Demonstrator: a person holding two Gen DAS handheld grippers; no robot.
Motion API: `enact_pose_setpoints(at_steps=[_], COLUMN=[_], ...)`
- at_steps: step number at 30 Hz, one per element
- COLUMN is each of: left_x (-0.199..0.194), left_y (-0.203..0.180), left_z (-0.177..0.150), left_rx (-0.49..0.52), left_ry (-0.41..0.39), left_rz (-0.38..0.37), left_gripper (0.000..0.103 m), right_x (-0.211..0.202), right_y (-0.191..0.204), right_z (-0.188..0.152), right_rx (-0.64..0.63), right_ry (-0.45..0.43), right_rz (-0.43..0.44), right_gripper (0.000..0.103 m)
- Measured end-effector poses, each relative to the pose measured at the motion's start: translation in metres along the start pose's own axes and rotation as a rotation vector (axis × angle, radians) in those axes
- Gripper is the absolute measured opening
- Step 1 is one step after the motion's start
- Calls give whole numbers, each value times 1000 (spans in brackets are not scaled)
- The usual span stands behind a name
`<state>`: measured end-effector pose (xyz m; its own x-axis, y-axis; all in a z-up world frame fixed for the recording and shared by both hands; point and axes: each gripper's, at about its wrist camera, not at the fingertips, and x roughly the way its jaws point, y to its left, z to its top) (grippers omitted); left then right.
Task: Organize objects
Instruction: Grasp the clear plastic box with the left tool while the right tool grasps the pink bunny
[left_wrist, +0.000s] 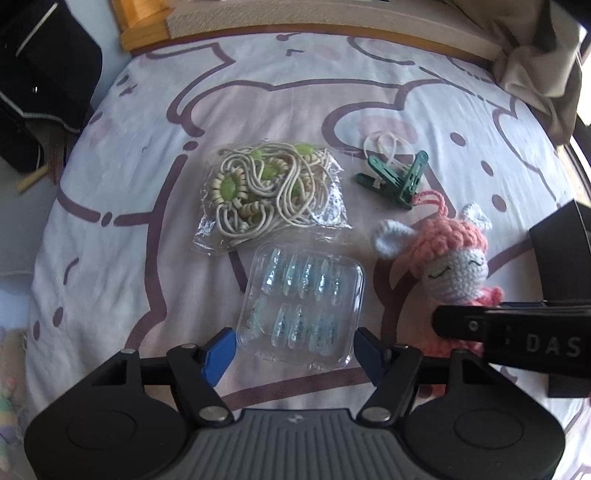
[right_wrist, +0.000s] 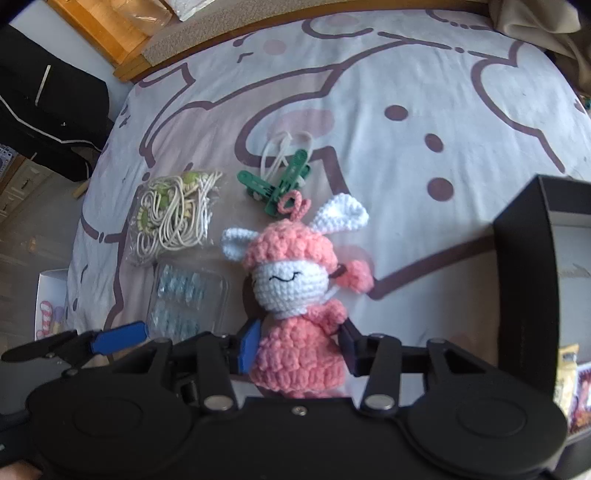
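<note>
A clear plastic case of pale blue press-on nails (left_wrist: 303, 295) lies on the bed sheet (left_wrist: 147, 110). My left gripper (left_wrist: 295, 350) is shut on it, with a blue pad against each side edge. Right of the case stands a pink and white crochet doll (right_wrist: 291, 280). My right gripper (right_wrist: 299, 349) is shut on the doll's pink body, and its pads dent the yarn. The doll (left_wrist: 458, 273) also shows in the left wrist view, partly behind the right gripper's black finger (left_wrist: 517, 332).
A clear bag of cream cords with green beads (left_wrist: 266, 188) lies behind the case. Green clothes pegs (left_wrist: 395, 179) with a white loop lie behind the doll. An open black box (right_wrist: 524, 266) stands at the right. Dark clothing (left_wrist: 37, 92) hangs beyond the bed's left edge.
</note>
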<state>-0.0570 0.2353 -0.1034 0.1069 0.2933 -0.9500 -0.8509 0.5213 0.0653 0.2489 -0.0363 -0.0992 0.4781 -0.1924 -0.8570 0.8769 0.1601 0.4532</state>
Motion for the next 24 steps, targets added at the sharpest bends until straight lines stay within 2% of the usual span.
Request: enact_pose_setpoints(at_steps=[4,9,10,21,22,24], left_x=[-2,2,4,28,28,29], left_y=[-3,-3,-3,12,12,11], left_z=[0,1,3,7,8,9], left_rx=[27,51,47,-49,-52,-47], left_ry=[-32,-74,-79,-34,-31,-25], left_rz=[26,74,75,25,24,23], left_gripper=[73,93,95,99,99,98], right_x=[-10,-17,-18,-5,-2,4], right_y=[-8,-14,-14,-15,-14,-14], right_z=[-9,-22,-23,-19,-17,-15], right_rx=[45,42,73,54,134,133], right_ry=[16,54,44,50,14,22], right_rz=[-27,-47,-62,-66,-110,-106], right_gripper=[46,46,46,45,45,45])
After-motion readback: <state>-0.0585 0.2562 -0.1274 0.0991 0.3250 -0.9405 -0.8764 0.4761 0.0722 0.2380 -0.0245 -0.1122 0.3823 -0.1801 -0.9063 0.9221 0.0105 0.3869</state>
